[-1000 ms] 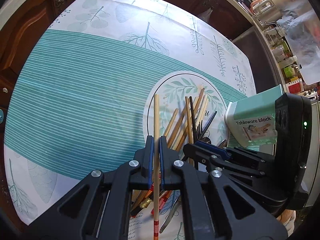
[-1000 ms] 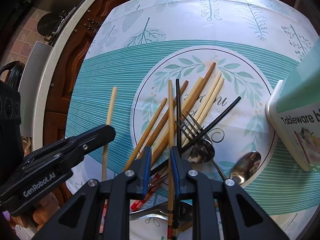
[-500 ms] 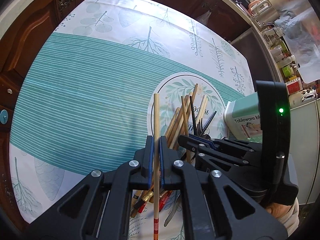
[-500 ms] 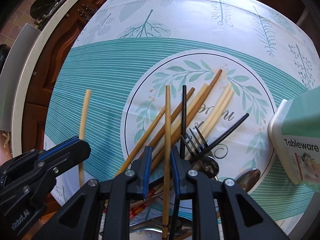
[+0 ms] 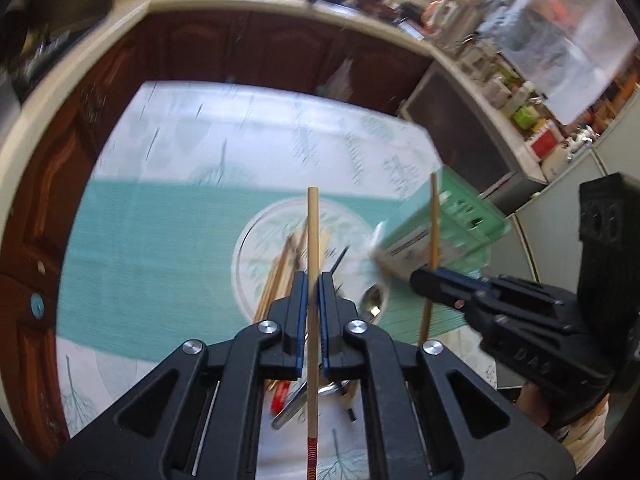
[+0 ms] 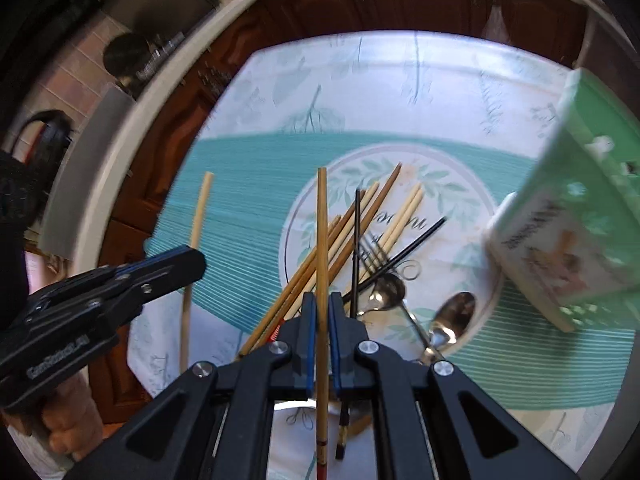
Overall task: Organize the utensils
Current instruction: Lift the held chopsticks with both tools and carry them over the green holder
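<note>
Left wrist view: left gripper [image 5: 313, 280] shut tight on 1 pale chopstick [image 5: 312, 232], lifted off the table, tip pointing away.

Right wrist view: right gripper [image 6: 322, 300], jaws just squeezed in, pinching 1 brown chopstick [image 6: 322, 220], up in the air too.

Down below, on the tablecloth [image 6: 240, 240]: a pile of more chopsticks [image 6: 372, 216], a fork [image 6: 372, 252] and 2 spoons [image 6: 456, 312]. Off to the right, near the pile: a green box [image 6: 568, 240] with holes on top, likely the home for the utensils.

Looks like the carry step: 2 sticks picked up, none in the box yet.

Next, probably: swing each stick over to the box, stand it up straight, line its end up with a hole, then let go. Needs careful aim, with such thin sticks. Too blurry to tell which hole is free.
</note>
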{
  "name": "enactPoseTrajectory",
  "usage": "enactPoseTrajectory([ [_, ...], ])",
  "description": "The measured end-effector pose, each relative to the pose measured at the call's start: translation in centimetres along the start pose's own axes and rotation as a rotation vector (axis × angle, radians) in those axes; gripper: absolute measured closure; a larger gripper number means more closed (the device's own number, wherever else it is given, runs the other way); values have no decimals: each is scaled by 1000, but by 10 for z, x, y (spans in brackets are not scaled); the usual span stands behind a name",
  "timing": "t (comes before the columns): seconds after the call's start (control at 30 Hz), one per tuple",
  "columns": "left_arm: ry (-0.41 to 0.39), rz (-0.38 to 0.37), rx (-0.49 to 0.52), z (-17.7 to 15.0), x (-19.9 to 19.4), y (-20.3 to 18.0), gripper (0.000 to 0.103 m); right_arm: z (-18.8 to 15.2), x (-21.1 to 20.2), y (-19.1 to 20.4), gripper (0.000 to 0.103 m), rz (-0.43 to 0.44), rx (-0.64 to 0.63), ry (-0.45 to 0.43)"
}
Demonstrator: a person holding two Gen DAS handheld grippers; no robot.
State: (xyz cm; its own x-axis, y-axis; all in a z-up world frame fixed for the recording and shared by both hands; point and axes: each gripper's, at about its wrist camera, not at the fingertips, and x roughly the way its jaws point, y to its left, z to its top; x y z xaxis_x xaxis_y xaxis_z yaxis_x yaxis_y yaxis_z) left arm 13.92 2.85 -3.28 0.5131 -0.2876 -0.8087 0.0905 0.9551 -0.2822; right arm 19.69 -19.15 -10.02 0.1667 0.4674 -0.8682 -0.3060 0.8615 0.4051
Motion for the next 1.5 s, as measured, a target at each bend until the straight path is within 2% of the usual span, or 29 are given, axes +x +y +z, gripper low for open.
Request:
enactPoseTrajectory([
  [0.13, -207, 21, 143, 26, -39, -61, 100, 0, -72, -2, 97, 17, -1, -200],
  [0.2, -321, 13, 198, 38, -53, -90, 100, 0, -112, -7, 97, -13, -3, -346],
  [0.3, -459, 5, 228, 55, -64, -122, 100, -3, -161, -17, 97, -80, 9, -579],
  [0.43, -638, -39, 197, 72, -69, -146, 100, -2, -191, -36, 97, -147, 70, -828],
  [0.53, -740, -73, 144, 78, -68, -152, 100, -3, -196, -51, 97, -166, 115, -964],
  [0.7, -832, -94, 59, 87, -48, -147, 100, -10, -192, -71, 98, -172, 157, -1129],
  [0.83, -850, -108, 37, 86, -25, -142, 100, -18, -185, -82, 98, -224, 155, -1188],
  [1.0, -857, -78, 71, 84, 17, -150, 100, -16, -171, -96, 98, -241, 168, -1182],
  [1.13, -832, -28, 131, 81, 57, -160, 100, -15, -161, -101, 98, -266, 159, -1177],
  [1.33, -663, 36, 210, 82, 108, -164, 99, -14, -133, -99, 98, -320, 63, -1118],
  [1.43, -551, 30, 228, 85, 118, -161, 98, -13, -121, -100, 97, -312, 42, -1052],
  [1.5, -443, 45, 249, 91, 129, -159, 97, -14, -115, -100, 97, -291, 34, -996],
])
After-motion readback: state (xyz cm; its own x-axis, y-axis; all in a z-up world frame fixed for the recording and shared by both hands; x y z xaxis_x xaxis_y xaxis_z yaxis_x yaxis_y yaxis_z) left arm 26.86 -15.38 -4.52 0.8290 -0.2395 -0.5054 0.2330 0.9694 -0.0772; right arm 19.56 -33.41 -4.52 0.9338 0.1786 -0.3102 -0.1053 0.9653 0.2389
